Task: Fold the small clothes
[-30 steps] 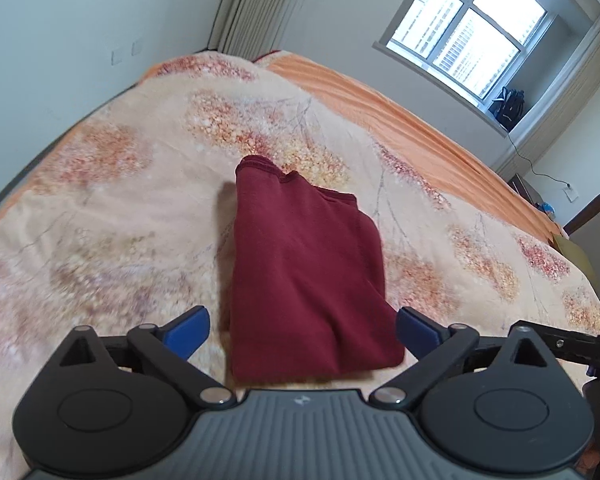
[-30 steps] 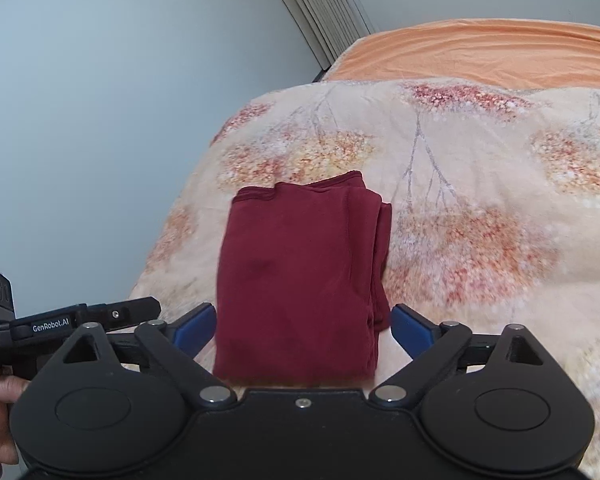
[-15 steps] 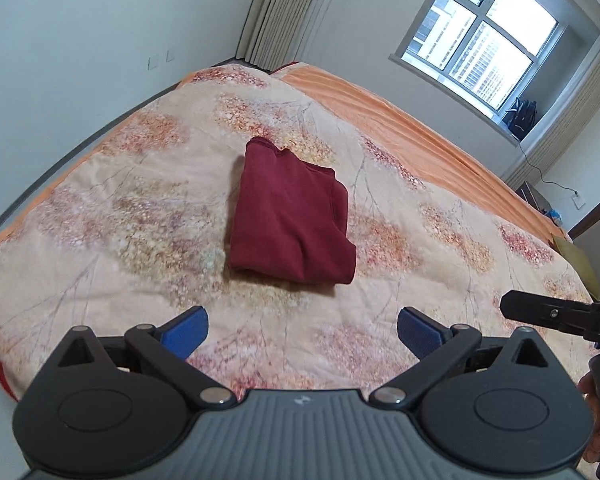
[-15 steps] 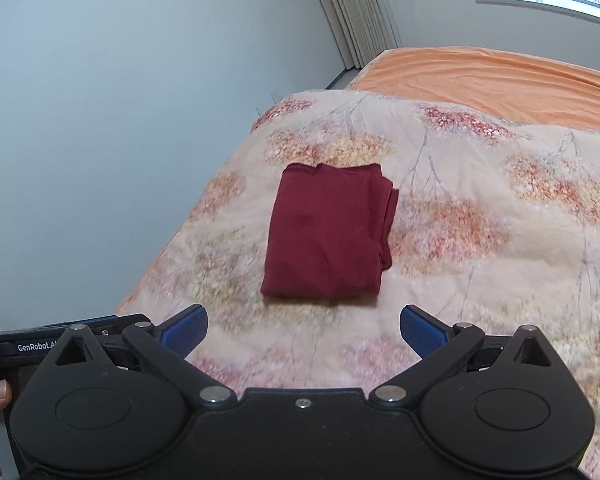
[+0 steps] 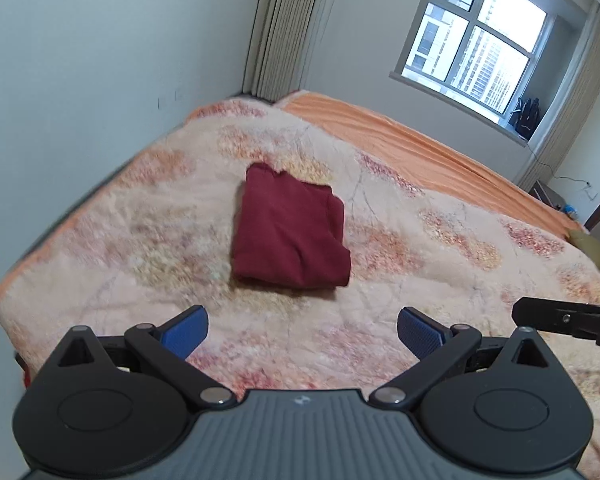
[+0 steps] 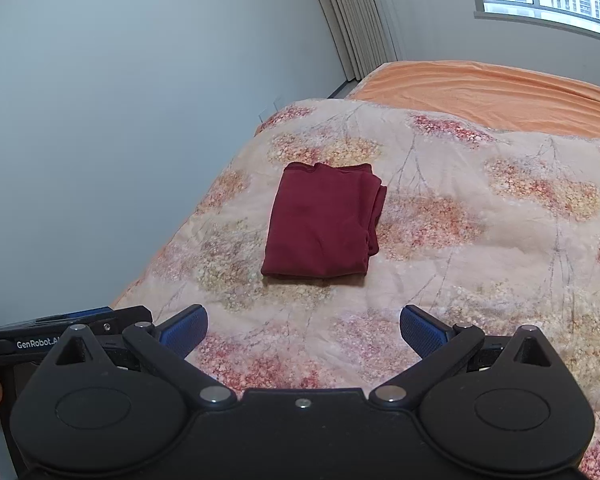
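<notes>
Lying folded into a neat rectangle, the dark red garment (image 6: 324,222) sits on the floral quilt (image 6: 480,280), so folding looks finished. Both the left gripper (image 5: 302,334) and right gripper (image 6: 304,332) gape empty, well short of it. Beyond it, only an orange sheet (image 6: 480,84); nothing obstructs.

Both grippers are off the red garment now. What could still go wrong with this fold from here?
1. The folded dark red garment has loose layered edges along its right side; on the soft floral quilt they may spring open.
2. The left gripper and right gripper, both open and empty, sit close together; they could bump.
3. A low pass could snag the quilt.
</notes>
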`<move>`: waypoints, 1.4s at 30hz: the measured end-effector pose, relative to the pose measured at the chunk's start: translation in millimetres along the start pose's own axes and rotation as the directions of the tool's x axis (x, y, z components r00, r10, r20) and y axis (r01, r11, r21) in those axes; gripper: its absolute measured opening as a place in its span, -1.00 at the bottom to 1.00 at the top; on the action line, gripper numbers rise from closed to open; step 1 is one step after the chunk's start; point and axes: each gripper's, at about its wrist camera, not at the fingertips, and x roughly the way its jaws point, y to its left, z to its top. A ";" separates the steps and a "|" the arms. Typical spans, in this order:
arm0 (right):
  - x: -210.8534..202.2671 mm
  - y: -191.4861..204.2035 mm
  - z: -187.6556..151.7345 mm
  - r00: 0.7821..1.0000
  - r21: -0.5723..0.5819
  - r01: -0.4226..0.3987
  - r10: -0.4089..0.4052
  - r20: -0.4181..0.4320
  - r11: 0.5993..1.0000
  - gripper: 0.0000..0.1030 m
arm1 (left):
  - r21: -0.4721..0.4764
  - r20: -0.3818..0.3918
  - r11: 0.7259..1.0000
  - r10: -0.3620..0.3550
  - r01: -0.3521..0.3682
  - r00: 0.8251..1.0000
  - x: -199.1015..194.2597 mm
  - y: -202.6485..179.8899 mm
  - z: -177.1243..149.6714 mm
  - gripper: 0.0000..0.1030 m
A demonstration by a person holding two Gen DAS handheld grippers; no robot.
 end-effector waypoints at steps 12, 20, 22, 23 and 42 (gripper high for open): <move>-11.9 -0.8 4.7 0.999 -0.008 -0.024 0.024 0.031 1.000 0.99 | -0.114 -0.019 0.993 -0.039 0.037 0.999 1.8 -0.4 2.5 0.99; -7.4 2.4 11.0 0.999 -0.017 -0.035 0.035 0.030 0.999 0.99 | -0.065 -0.008 0.997 0.041 -0.041 0.999 0.5 -3.4 3.2 0.99; -5.3 2.8 12.0 0.999 -0.014 -0.036 0.036 0.029 0.999 0.99 | -0.025 -0.028 0.998 0.065 -0.065 0.998 3.1 -7.8 5.6 0.99; -4.1 2.9 12.4 0.999 -0.012 -0.037 0.037 0.028 0.999 0.99 | -0.006 -0.032 0.997 0.076 -0.076 0.997 4.2 -10.7 6.4 0.99; 6.8 8.1 14.8 0.999 -0.014 -0.045 0.045 0.015 0.999 0.99 | -0.010 -0.055 0.998 0.058 -0.059 0.997 12.0 -5.5 7.8 0.99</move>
